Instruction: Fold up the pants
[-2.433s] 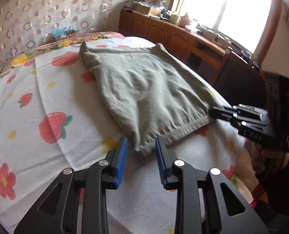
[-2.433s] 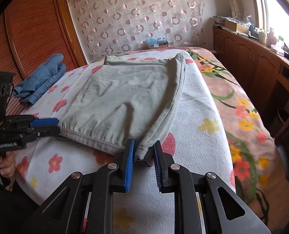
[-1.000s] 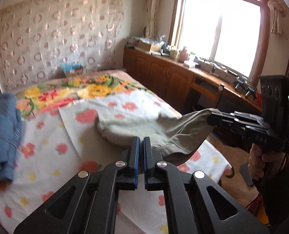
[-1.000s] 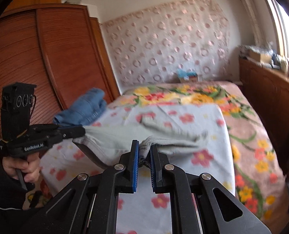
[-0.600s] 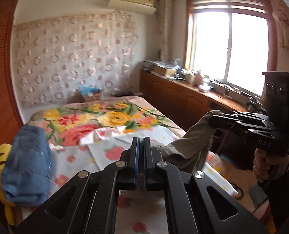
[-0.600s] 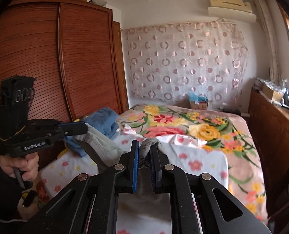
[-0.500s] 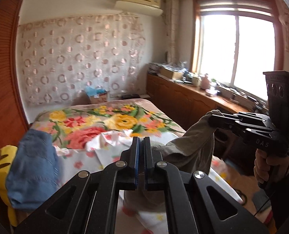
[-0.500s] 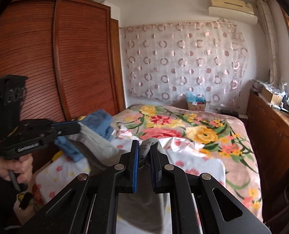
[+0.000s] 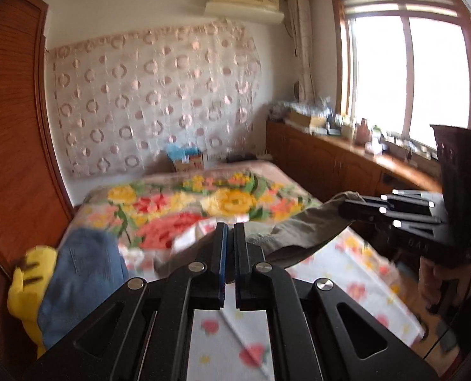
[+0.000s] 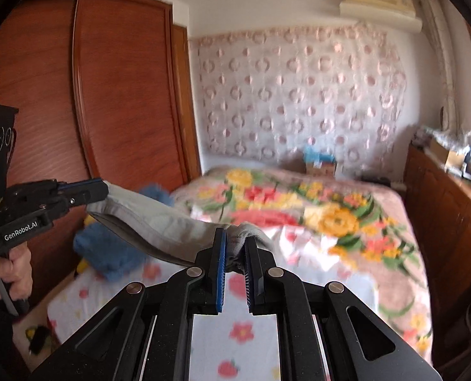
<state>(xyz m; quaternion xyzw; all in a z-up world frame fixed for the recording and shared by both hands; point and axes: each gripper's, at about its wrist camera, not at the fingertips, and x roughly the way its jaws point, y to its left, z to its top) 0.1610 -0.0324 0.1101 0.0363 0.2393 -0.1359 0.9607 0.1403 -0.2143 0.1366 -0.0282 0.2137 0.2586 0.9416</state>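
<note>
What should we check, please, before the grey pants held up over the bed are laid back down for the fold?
1. Left gripper shut on grey pants: ok.
2. Right gripper shut on the pants: ok.
3. Edge between the grippers taut: not ok, it sags.
4. Pants clear of the bed: cannot tell.
5. Blue clothes out of the landing spot: ok, at the bed's side.

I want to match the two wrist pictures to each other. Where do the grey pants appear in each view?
Left wrist view: the grey pants stretch from behind the left gripper at centre to the right gripper at right.
Right wrist view: the pants stretch from the left gripper at left to the right gripper at centre.
Shared landmark: the blue box at the bed's far end.
</note>
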